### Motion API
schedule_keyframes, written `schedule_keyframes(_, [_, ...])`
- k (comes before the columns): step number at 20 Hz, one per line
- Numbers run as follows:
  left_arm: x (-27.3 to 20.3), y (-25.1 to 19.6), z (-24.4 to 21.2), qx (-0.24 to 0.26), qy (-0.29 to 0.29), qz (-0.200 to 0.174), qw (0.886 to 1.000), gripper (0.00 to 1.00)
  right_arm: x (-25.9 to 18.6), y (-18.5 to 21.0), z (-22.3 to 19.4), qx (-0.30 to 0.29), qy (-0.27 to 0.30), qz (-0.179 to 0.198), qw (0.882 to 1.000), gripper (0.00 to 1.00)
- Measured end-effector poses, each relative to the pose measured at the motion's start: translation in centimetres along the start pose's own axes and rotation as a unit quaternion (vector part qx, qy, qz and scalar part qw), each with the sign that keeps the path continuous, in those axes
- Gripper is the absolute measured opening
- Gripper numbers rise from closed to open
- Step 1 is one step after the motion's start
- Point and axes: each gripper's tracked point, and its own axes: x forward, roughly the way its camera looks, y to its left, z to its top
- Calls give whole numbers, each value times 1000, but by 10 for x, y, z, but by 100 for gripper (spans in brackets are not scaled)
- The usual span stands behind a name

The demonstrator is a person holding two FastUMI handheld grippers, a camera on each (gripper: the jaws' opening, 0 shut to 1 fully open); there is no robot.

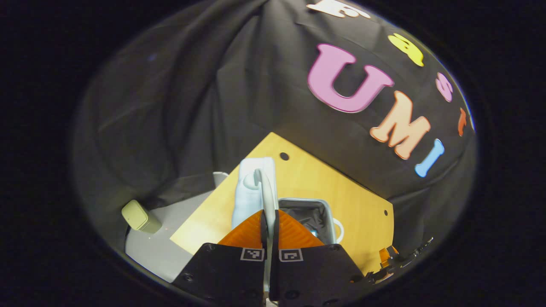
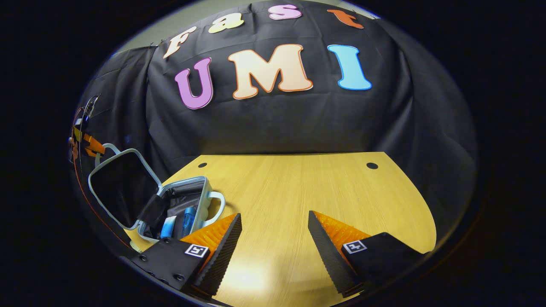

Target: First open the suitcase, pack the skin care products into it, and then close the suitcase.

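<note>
In the left gripper view, the left gripper [image 1: 269,221] is seen closed down almost completely, its two fingers pressed against the thin pale edge of the suitcase lid [image 1: 256,187], which is pinched between them and held raised on edge. The lid's outer face is pale blue-white, and a rounded bump is seen on it near the top. Just beyond the fingers, the open lower half of the suitcase [image 1: 313,213] is seen on the wooden table [image 1: 307,179], with a dark lining and a light handle on its far side. A small olive-green box [image 1: 140,216] is seen well apart to the left, on a grey surface [image 1: 158,243] beside the table.

In the right gripper view, the right gripper [image 2: 275,238] is held wide open above the bare table [image 2: 298,187], with nothing between its fingers. To its left, the suitcase [image 2: 187,204] is shown open at the table's edge, the lid [image 2: 119,187] tilted up and back with its dark inner side turned towards the camera. Blue and white skin care products [image 2: 181,221] are seen lying inside the lower half, close together. The other gripper [image 2: 87,145] is seen at the top of the lid, at the far left; its hold cannot be made out from there.
</note>
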Motion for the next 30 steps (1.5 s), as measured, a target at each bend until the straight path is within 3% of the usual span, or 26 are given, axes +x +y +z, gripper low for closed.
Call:
schedule_keyframes(6, [38, -114, -17, 39, 28, -87, 995, 0, -15, -21, 11, -1, -18, -17, 1000, 98])
schedule_keyframes(11, [90, -188, -66, 76, 69, -116, 988, 0, -21, -19, 15, 5, -24, -14, 1000, 98])
schedule_keyframes(17, [154, -233, -142, 119, 122, -98, 980, 2, -26, -20, 18, 13, -28, -19, 999, 98])
schedule_keyframes(24, [203, -239, -202, 146, 170, -73, 972, 0, -26, -34, 23, 25, -33, -38, 998, 98])
schedule_keyframes(28, [205, -240, -213, 134, 180, -79, 971, 14, -26, -32, 26, 28, -35, -40, 998, 98])
schedule_keyframes(30, [194, -245, -212, 138, 166, -81, 973, 43, -25, -30, 28, 31, -39, -38, 998, 98])
